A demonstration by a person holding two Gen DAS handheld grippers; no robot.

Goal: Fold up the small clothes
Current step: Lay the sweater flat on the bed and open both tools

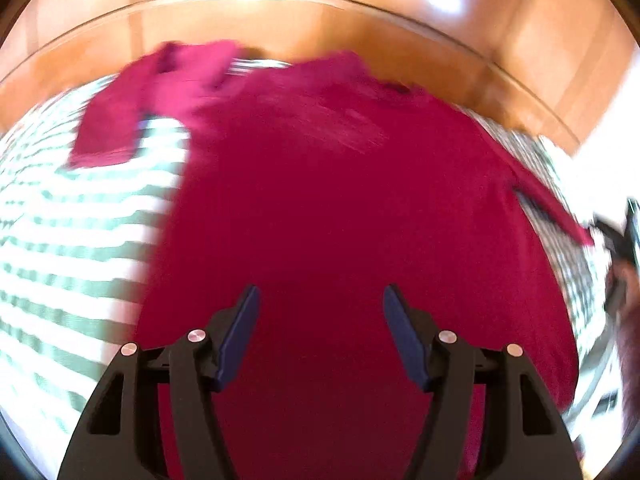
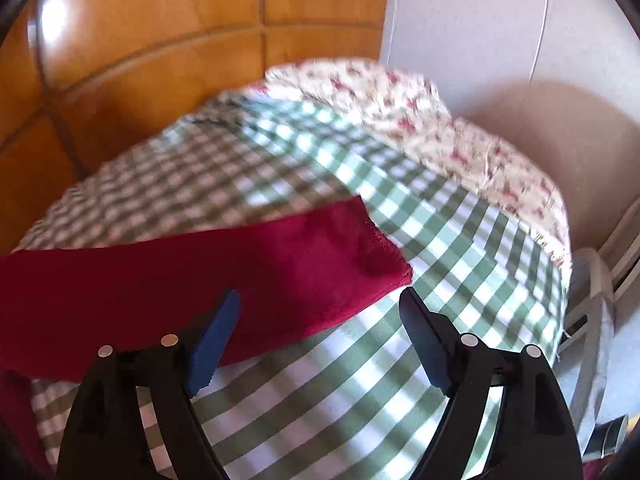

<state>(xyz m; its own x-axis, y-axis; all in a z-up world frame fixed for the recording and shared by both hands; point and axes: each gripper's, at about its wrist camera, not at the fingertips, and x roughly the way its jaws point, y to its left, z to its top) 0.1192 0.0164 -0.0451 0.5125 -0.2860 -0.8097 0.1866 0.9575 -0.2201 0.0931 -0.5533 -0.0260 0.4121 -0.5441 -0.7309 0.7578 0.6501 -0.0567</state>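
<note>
Magenta top is spread flat on the green checked tablecloth, 2 sleeves out, nothing folded yet. Left gripper and right gripper both gape wide, holding nothing.

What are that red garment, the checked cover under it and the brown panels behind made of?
Red garment: looks like soft, matte knit or fleece, with a slightly fuzzy edge; the blur leaves the exact weave open.
Checked cover: thin woven cloth, probably cotton, matte, draping with soft folds.
Brown panels: wood or wood veneer, glossy, with visible grain and a bright window glare.
</note>
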